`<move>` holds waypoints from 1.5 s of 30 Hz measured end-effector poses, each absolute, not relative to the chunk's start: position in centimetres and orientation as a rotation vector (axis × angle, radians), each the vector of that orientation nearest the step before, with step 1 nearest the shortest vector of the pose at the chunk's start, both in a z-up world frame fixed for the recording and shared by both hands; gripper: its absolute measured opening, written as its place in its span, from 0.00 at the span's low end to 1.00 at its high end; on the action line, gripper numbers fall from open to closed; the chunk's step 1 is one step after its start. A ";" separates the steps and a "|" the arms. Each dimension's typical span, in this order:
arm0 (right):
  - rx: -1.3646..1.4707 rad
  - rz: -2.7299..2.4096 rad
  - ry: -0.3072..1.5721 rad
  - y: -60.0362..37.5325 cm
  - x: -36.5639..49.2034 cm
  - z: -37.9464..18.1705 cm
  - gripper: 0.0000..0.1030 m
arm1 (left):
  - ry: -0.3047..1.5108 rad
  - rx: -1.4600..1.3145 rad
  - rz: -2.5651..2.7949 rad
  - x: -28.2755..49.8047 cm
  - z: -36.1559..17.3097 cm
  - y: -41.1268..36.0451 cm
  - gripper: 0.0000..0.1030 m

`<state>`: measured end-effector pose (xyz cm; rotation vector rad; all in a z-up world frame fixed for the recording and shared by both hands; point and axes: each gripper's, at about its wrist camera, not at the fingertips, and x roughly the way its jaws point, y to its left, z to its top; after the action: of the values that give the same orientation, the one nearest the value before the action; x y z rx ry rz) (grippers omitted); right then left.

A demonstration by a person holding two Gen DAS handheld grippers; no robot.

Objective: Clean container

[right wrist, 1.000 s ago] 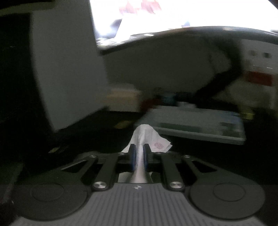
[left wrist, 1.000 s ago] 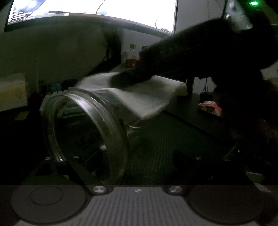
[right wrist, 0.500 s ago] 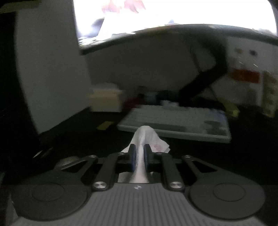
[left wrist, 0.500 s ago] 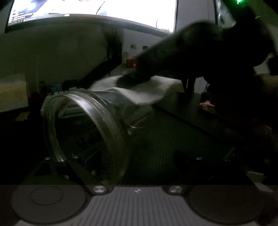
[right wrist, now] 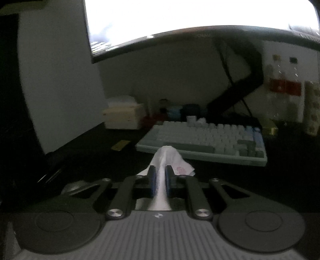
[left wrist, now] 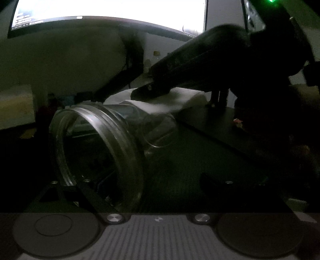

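Dim desk under a glowing monitor (left wrist: 108,12): left gripper (left wrist: 140,176) spread wide around jar (left wrist: 104,148), steadying it sideways; right gripper (right wrist: 160,176) pinched on tissue (right wrist: 167,155) atop the jar, wiping.

A clear jar (left wrist: 112,144) lies tilted, a white tissue (left wrist: 172,102) draped over its base.

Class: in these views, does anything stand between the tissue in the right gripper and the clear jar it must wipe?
Nothing visible does. In the left wrist view the tissue, pinched in the right gripper, lies over the upper side of the jar; whether they touch cannot be told. The jar's mouth faces the camera.
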<state>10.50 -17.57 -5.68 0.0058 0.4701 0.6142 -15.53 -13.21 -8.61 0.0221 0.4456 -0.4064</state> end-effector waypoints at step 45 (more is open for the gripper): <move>0.090 0.595 0.328 -22.6 7.6 -4.2 0.07 | 0.324 0.236 -0.274 -10.9 -11.4 -15.1 0.11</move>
<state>7.60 -22.56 -4.16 0.0897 0.3277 0.5946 -10.91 -15.15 -11.38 0.2357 0.3243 -0.2739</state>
